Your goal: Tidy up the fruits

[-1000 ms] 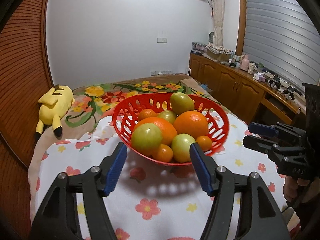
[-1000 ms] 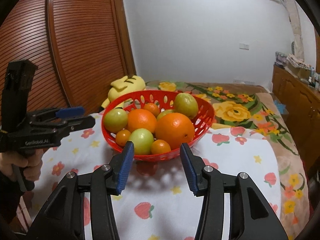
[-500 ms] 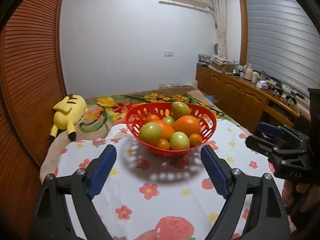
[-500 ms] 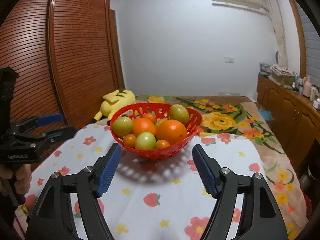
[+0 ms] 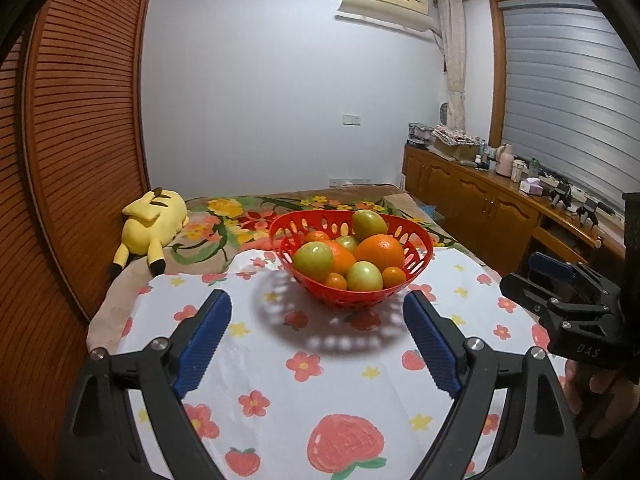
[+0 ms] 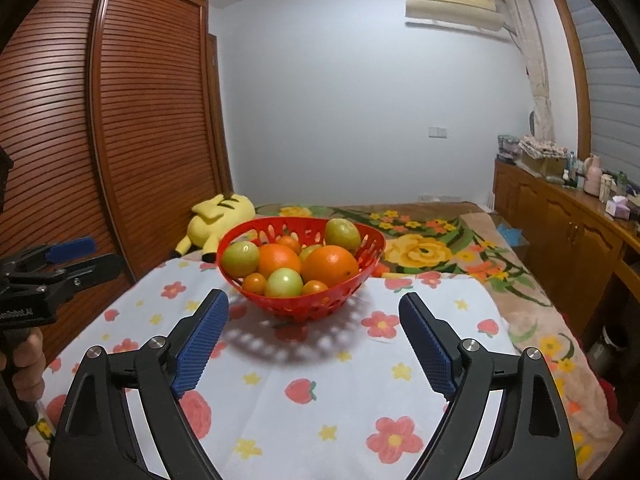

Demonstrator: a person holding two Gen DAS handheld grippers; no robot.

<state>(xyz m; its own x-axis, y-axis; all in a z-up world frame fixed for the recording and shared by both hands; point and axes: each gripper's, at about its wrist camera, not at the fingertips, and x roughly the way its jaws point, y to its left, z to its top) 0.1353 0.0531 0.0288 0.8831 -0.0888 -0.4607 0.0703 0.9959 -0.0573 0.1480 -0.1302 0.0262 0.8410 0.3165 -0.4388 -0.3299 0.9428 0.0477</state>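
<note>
**Fruit gathered in one basket, both tools held back and empty**

Red basket (image 5: 416,258) at the middle of the flowered cloth (image 5: 328,376), placed where either hand can reach it. Piled inside: two large oranges (image 5: 380,253), several green fruits (image 5: 313,260) and small tangerines (image 5: 394,277), heaped above the rim, so likely to roll if nudged. No loose fruit visible on the cloth; task judged close to done.

Left gripper (image 5: 316,340) near the viewer, well short of the basket, fingers spread wide with nothing between them. Right gripper (image 6: 314,338) likewise short of the basket, its jaws opening at this moment, also empty. Both aimed at the basket from either side, each visible at the edge of the other's view.

Yellow plush toy (image 5: 154,226) far left on the floral blanket (image 6: 432,248), beside the slatted wardrobe (image 6: 120,132); wooden sideboard (image 5: 480,208) along the right wall, clear of the work area.
</note>
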